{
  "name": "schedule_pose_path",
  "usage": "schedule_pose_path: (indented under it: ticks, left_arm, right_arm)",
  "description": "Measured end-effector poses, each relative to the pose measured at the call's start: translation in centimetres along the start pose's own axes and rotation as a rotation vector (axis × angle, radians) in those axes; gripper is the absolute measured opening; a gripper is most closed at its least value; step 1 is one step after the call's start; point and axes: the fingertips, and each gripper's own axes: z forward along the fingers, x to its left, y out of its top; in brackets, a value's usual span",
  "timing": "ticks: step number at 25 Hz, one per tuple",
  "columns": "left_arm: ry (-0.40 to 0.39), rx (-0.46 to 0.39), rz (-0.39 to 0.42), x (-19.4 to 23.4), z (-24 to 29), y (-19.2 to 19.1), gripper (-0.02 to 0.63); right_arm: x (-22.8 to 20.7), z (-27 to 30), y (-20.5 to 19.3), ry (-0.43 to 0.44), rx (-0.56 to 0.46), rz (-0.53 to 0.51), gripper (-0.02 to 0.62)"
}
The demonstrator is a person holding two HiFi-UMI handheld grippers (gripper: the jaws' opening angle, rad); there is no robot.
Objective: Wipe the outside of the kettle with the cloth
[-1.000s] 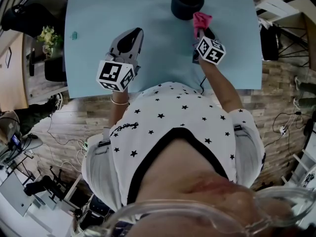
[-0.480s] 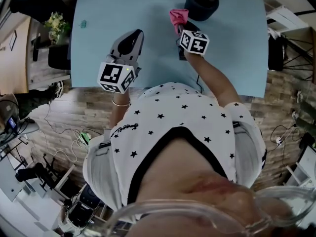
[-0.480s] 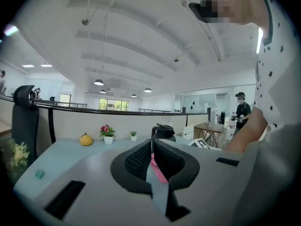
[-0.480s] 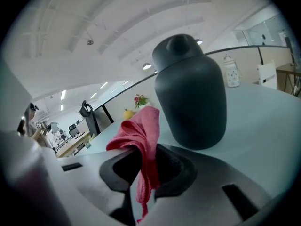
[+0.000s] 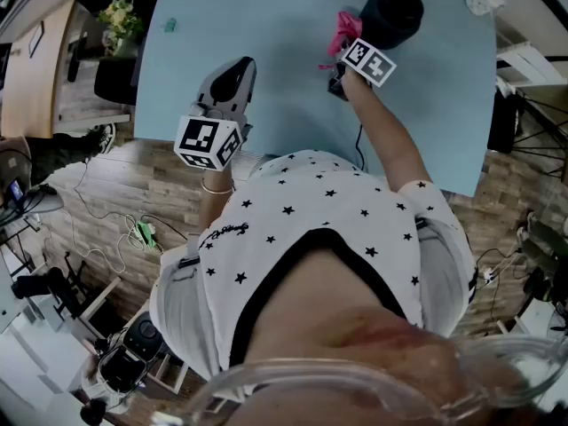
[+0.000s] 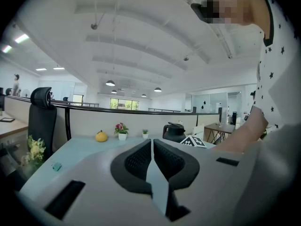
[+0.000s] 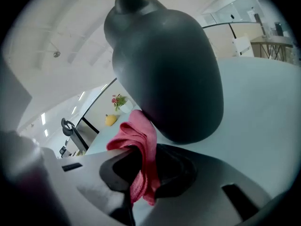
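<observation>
My right tongs (image 7: 143,161) clamp the pink cloth (image 7: 134,133), which sits low against the black kettle (image 7: 169,69) standing on the tabletop (image 7: 263,107). I'd press lightly and sweep around its wall without tipping it. My left tongs (image 6: 152,157) are closed and empty.

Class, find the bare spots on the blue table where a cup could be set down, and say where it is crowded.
Bare: the wide stretch between the left hand-held gripper and the kettle, and the table right of the kettle. Crowded: at the kettle, where the right hand-held gripper holds the cloth.
</observation>
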Motion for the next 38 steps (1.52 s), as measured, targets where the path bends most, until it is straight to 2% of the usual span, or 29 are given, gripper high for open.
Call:
schedule_pose_path:
  ticks: [5,11,20,38]
  left_arm:
    - [-0.037,0.001,0.006,-0.6,0.8,0.1,0.04]
    - [-0.106,0.003,0.022,-2.5,2.7,0.5,0.04]
    - [-0.18,0.007,0.042,-5.6,4.8,0.8,0.04]
    - [-0.124,0.001,0.048,-7.3,4.3,0.9,0.04]
  right_arm:
    - [-0.9,-1.1,0.2,-0.009,-0.025,0.112,0.071]
    - [-2.9,-2.9,0.0,-0.01,-0.021,0.195,0.071]
    - [-6.3,-5.3,0.8,-0.037,-0.029,0.202,0.071]
    - [-12.9,-6.5,4.9,-0.127,-0.062,0.136,0.071]
